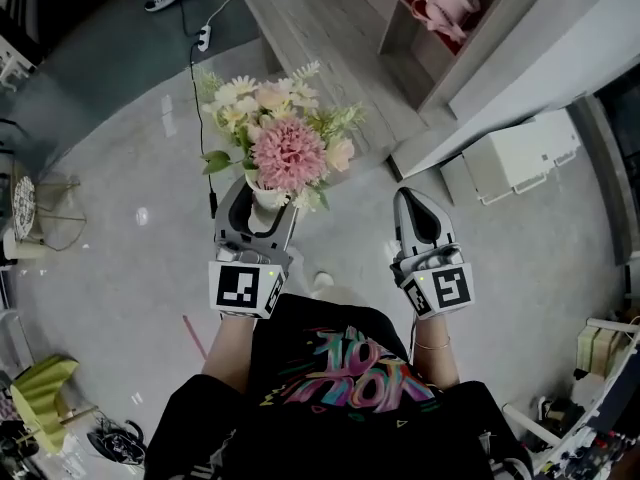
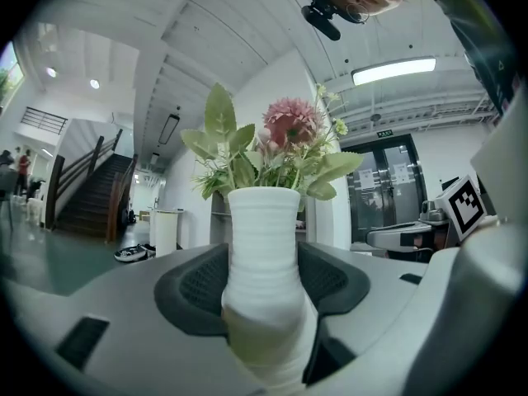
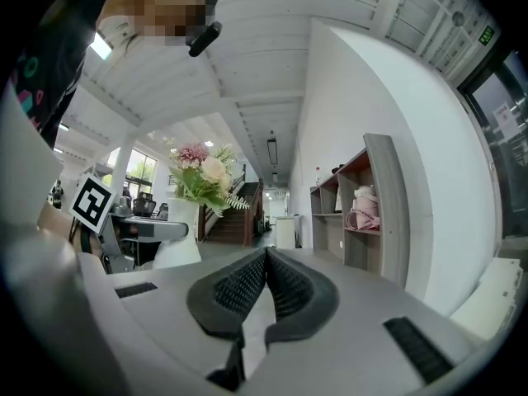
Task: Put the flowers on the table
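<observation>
– Two grippers are in view. State of each?

– Left gripper (image 2: pixel 264 280): jaws spread wide, pads clamped on the ribbed wall of a white vase (image 2: pixel 264 238), which is held upright. Right gripper (image 3: pixel 266 256): jaws closed pad to pad, nothing between them.

– Location of the flowers?

– The flowers (image 1: pixel 285 138) stand in the vase: one large pink bloom, cream and white blooms, green leaves. The vase is in the air above the floor (image 1: pixel 130 258), short of the table (image 1: pixel 320 28), and touches only the left pads.

– Surface and room?

– Floor: polished grey, with a sheen. A black cable (image 1: pixel 191 98) runs across it to a white power strip (image 1: pixel 203 36) near the table's end. Table: pale wood-grain top, ahead of both grippers. Just right of it stands a grey shelf unit (image 1: pixel 405 18). Near the unit's foot, a white box-shaped item (image 1: pixel 520 153) sits on the floor. Farther off, the left gripper view shows a staircase (image 2: pixel 91 192) with dark rails at the left and glass double doors (image 2: pixel 388 196) at the right.

– Containers?

– One shelf compartment holds a pink object (image 1: pixel 447 3). What kind of object it is cannot be made out.
</observation>
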The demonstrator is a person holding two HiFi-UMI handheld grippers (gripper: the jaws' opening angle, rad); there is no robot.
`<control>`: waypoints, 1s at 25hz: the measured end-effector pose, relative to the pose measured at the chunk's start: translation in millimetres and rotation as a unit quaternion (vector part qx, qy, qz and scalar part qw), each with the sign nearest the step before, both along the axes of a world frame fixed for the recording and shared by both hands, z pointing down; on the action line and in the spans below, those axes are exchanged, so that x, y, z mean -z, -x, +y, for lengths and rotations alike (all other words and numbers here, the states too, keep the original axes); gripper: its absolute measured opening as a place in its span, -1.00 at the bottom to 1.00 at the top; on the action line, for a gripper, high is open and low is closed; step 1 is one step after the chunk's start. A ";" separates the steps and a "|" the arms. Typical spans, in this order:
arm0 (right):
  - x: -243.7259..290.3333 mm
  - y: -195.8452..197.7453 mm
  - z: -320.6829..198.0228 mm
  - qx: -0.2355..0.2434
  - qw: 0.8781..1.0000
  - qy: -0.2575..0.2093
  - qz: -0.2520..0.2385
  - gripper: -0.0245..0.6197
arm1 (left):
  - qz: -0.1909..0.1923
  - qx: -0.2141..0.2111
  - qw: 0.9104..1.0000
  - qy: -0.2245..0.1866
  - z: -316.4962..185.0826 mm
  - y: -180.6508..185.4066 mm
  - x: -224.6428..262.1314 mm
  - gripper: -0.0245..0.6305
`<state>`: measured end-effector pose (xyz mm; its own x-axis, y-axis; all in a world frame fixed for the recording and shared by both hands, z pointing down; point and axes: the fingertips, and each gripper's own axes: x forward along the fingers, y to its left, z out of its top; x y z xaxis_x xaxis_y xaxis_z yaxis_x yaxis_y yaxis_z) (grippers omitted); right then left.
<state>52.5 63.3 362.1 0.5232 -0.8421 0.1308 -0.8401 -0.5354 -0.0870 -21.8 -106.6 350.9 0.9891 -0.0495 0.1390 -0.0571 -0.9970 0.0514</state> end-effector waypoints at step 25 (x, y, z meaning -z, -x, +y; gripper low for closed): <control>3.9 6.8 -1.8 -0.032 0.999 -0.001 0.026 -0.87 | 0.017 -0.027 0.999 -0.016 -7.5 -1.2 0.3 -0.09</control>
